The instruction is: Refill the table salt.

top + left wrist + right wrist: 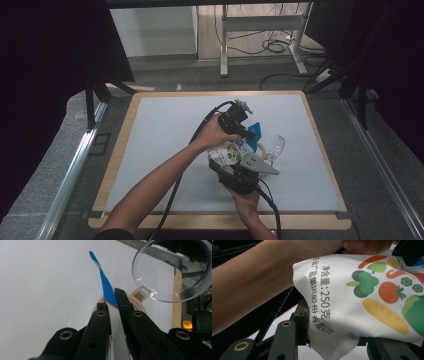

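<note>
The high view places the pouch (234, 151) at centre frame on the white mat (160, 130), between both grippers. The left gripper view reveals a clear lid (172, 270) at upper right. The left gripper (113, 303) is clenched on the pouch's blue top edge. The right gripper (332, 340) grasps the pouch's lower part, printed with vegetables and black text.

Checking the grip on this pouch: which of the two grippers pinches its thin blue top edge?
The left gripper, shut on the white printed pouch's flat blue edge; the right gripper clamps the pouch's bulging bottom instead.
</note>
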### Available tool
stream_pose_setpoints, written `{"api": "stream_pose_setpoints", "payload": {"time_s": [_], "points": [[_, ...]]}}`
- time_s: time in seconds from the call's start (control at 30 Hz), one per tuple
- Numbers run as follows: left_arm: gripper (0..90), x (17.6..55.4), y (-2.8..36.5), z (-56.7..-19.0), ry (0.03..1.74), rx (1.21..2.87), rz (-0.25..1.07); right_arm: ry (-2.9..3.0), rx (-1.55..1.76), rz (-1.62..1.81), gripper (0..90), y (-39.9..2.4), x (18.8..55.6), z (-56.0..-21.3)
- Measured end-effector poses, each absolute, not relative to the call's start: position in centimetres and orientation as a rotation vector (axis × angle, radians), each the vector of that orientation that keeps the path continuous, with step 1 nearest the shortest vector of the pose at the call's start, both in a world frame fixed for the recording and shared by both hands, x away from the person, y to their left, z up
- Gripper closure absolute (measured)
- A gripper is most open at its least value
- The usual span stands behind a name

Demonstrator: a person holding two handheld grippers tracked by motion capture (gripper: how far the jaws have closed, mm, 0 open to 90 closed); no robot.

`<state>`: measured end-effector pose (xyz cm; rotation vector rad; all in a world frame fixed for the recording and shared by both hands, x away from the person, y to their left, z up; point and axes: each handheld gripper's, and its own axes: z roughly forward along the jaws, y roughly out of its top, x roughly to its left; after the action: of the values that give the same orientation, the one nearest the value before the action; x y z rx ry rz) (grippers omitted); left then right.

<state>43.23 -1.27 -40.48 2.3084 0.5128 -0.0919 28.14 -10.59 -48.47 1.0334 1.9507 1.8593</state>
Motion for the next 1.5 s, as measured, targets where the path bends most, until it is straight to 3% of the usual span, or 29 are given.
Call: {"api": "stream_pose_setpoints", "payload": {"time_s": [1.5], "points": [[89.7,43.3,-1.61,-40.34,0.505,2.305,-0.093,1.918,1.042,1.866,58.9,-10.72,28.09,-48.23]]}}
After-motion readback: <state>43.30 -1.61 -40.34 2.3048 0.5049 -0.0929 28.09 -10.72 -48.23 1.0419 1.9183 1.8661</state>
